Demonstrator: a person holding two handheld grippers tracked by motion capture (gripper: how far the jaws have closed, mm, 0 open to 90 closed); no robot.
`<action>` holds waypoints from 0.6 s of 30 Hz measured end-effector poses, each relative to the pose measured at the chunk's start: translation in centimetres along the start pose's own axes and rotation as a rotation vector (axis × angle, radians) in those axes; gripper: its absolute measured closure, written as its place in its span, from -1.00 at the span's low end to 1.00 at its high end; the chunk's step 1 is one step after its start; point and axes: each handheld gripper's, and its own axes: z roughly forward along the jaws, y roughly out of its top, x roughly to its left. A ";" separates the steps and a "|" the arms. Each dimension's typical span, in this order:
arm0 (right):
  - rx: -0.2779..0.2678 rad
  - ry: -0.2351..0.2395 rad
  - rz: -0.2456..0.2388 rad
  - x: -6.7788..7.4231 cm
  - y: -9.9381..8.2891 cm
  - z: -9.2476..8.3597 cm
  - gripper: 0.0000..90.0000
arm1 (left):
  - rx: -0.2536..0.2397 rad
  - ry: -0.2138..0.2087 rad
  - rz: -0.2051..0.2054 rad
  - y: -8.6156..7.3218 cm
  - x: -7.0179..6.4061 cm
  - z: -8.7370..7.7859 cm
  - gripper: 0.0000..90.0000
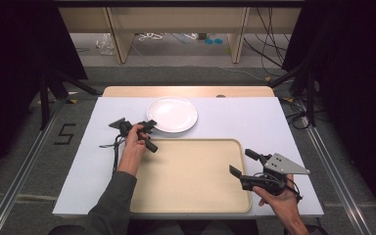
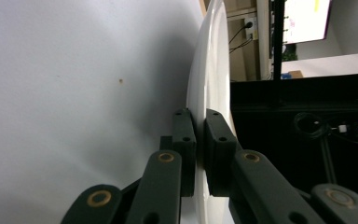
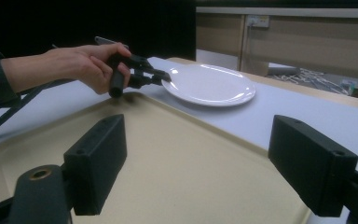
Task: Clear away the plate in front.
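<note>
A white-covered table (image 1: 215,122) stood on grey carpet with dark curtains at both sides. On it lay a beige tray (image 1: 191,176), and just beyond the tray's far left corner sat a white plate (image 1: 172,113). The left gripper (image 1: 151,126), above that corner, had its jaws pinched on the plate's near-left rim. The right gripper (image 1: 240,162) hovered over the tray's right edge, jaws spread wide, holding nothing.

White plate (image 1: 172,114), plain beige tray (image 1: 191,196), pale grey-white table (image 1: 235,117), black fingers (image 3: 98,163)
</note>
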 end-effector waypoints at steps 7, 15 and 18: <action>-0.016 0.015 0.001 0.0 -0.1 0.2 -0.55 | -0.014 -0.045 -0.047 -0.4 0.4 0.0 0.83; -0.010 0.002 0.004 -0.1 -0.1 0.1 -0.55 | -0.023 -0.073 -0.050 -0.6 0.3 -0.6 0.79; 0.018 0.000 -0.003 -0.1 0.0 -0.2 -0.55 | -0.023 -0.096 -0.067 -0.9 0.1 -1.0 0.75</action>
